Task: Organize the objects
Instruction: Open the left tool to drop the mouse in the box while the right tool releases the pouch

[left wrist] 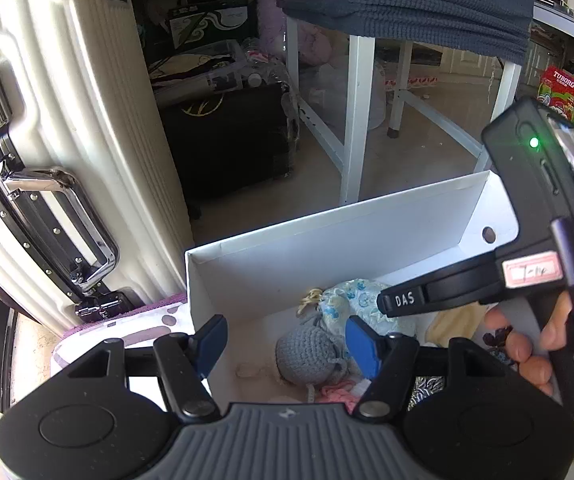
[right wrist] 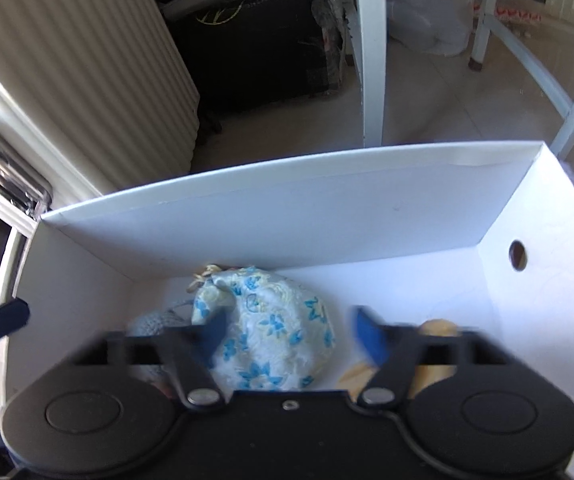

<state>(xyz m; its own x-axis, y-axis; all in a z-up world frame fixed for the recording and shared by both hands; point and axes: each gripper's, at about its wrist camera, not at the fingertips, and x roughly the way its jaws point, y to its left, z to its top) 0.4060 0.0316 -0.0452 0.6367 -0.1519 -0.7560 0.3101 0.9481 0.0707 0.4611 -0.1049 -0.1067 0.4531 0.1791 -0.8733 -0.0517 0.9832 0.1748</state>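
Note:
A white cardboard box point(left wrist: 327, 248) point(right wrist: 287, 208) stands open below both grippers. Inside lie a white pouch with blue flowers point(left wrist: 347, 296) point(right wrist: 271, 320), a grey crocheted piece point(left wrist: 307, 356) point(right wrist: 147, 322), something pale yellow point(left wrist: 455, 320) point(right wrist: 439, 326) and a bit of pink knit point(left wrist: 339, 394). My left gripper point(left wrist: 287, 344) hovers open over the box's left end, holding nothing. My right gripper point(right wrist: 291, 334) is blurred, its jaws apart above the flowered pouch, and I see no pad pressing on it. A hand point(left wrist: 527, 344) holds the right gripper's handle.
A ribbed cream suitcase point(left wrist: 67, 120) point(right wrist: 87, 80) stands close on the left. Behind the box are a black bag point(left wrist: 227, 140), white table legs point(left wrist: 357, 120) and tiled floor. A red and green carton point(left wrist: 565, 94) sits at the far right. A patterned cloth point(left wrist: 135, 328) lies under the box.

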